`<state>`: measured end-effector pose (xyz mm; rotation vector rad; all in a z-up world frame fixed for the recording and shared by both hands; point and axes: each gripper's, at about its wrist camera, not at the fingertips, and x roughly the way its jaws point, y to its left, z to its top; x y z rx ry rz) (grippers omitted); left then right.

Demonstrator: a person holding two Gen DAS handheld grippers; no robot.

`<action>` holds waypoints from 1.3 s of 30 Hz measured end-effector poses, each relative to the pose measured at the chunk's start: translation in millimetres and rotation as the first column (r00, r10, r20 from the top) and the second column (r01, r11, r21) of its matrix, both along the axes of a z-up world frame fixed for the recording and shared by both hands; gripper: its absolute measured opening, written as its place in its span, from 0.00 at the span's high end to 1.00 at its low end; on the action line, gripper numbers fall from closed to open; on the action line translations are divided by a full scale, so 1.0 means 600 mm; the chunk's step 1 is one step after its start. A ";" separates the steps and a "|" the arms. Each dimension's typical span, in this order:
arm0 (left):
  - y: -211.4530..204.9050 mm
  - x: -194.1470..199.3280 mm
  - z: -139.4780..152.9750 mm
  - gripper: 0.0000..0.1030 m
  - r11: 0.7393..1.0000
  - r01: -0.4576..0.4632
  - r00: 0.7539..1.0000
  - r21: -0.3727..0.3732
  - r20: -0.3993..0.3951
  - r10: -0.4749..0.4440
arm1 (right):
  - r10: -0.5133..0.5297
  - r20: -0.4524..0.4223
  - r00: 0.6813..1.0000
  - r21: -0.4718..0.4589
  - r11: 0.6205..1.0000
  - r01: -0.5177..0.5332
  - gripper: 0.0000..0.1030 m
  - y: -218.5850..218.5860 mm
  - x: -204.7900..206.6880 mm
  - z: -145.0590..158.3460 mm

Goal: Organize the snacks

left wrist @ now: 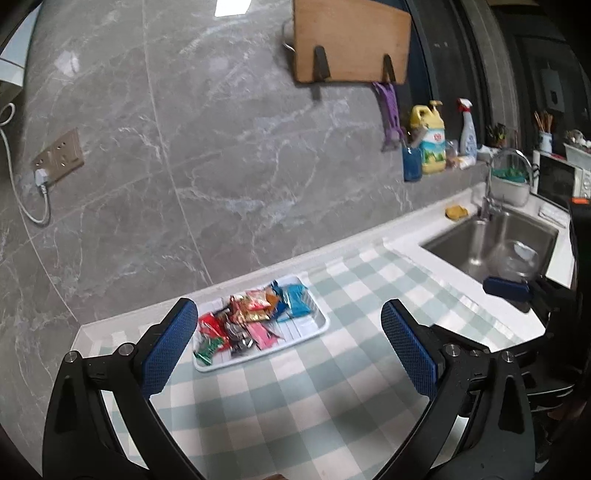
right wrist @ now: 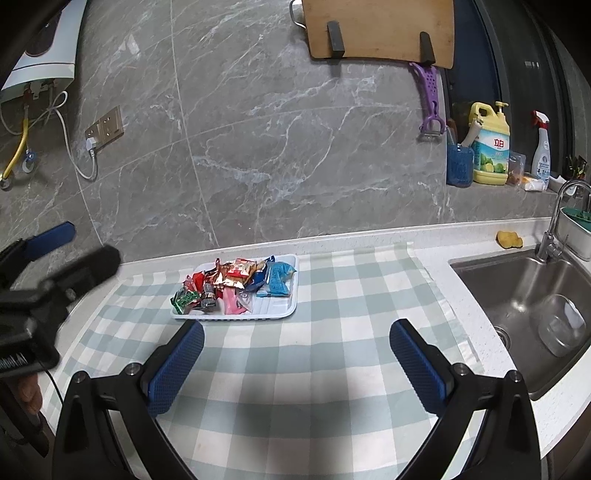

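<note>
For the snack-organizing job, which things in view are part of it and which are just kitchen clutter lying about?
Part of the job:
- snack packets, piled together
- white tray holding them, on the checked cloth
- left gripper and right gripper, both with jaws open, holding nothing

Just lying about:
- dish soap bottle
- spray bottle
- cutting board
- purple peeler
- yellow sponge
- sink

A grey marble-veined wall (right wrist: 280, 147) rose behind the white table (right wrist: 369, 236), which was spread with a pale green-and-white checked cloth (right wrist: 332, 369). A wooden cutting board (right wrist: 380, 26) hung high on the wall, and a socket plate (right wrist: 104, 125) with a white plug sat toward the left end. At the table's right end lay a steel sink (right wrist: 517, 295) with a curved tap (right wrist: 557, 218), and on the ledge behind it stood a yellow detergent jug (right wrist: 491, 147) and a spray bottle (right wrist: 541, 147).
</note>
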<state>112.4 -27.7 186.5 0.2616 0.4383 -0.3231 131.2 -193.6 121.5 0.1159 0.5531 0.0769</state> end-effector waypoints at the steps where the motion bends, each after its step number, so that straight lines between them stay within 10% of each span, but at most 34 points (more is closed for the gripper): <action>1: -0.001 0.000 -0.004 0.02 1.000 0.002 1.000 0.000 -0.004 -0.002 | 0.004 -0.002 1.000 0.001 1.000 -0.004 0.01 0.001 -0.001 -0.001; 39: 0.048 0.068 -0.073 0.02 0.983 -0.179 0.970 -0.027 -0.174 0.172 | 0.008 -0.082 0.997 -0.008 1.000 -0.008 0.01 0.010 0.013 -0.029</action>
